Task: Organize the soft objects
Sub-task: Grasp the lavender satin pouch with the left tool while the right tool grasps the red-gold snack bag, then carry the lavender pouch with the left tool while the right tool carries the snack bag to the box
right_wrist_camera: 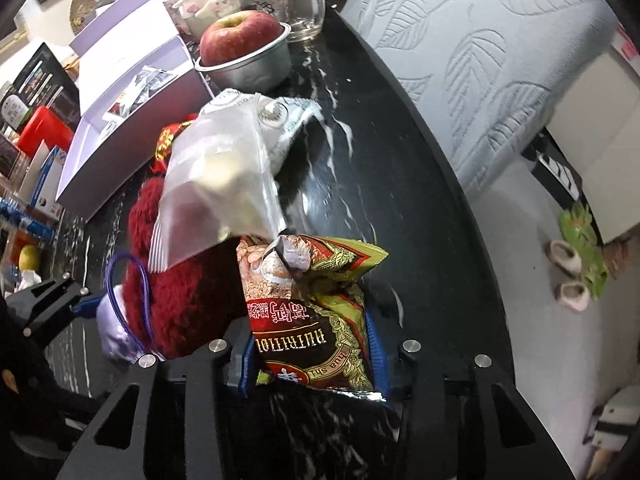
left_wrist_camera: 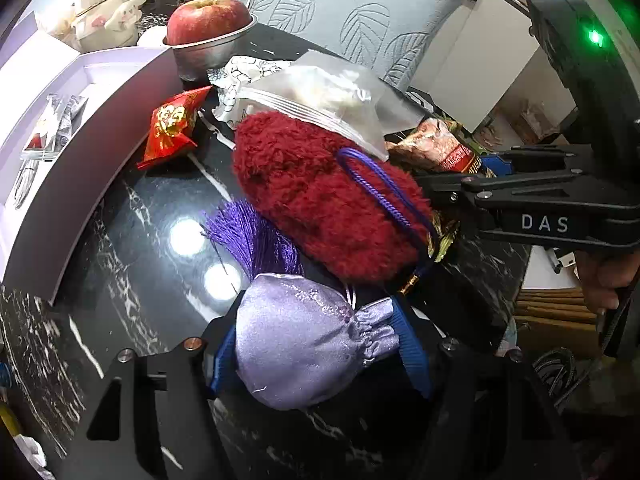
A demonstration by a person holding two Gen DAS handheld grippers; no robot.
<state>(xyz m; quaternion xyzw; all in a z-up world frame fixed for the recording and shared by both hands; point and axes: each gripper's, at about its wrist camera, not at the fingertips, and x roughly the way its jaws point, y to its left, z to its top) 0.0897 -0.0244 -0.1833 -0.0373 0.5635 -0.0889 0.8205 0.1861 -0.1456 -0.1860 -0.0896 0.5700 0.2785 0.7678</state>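
Observation:
A lilac satin drawstring pouch (left_wrist_camera: 308, 344) lies on the black marble table (left_wrist_camera: 136, 248), and my left gripper (left_wrist_camera: 320, 360) is shut on it, blue pads against both sides. Its purple tassel (left_wrist_camera: 256, 236) spreads beyond it. Just past that lies a dark red fluffy pouch (left_wrist_camera: 320, 200) with a purple cord loop (left_wrist_camera: 380, 188) and a clear zip bag (left_wrist_camera: 320, 96) resting on top. My right gripper (right_wrist_camera: 312, 356) is shut on a green and red snack packet (right_wrist_camera: 316, 312) beside the fluffy pouch (right_wrist_camera: 180, 300). A small red packet (left_wrist_camera: 172, 128) lies farther left.
An open lilac box (left_wrist_camera: 80, 120) with sachets stands at the left. Behind the pile are an apple in a metal bowl (left_wrist_camera: 208, 20), a glass mug (right_wrist_camera: 300, 0), a white patterned packet (right_wrist_camera: 288, 120) and a grey leaf-pattern cushion (left_wrist_camera: 360, 8). The table edge curves along the right (right_wrist_camera: 460, 208).

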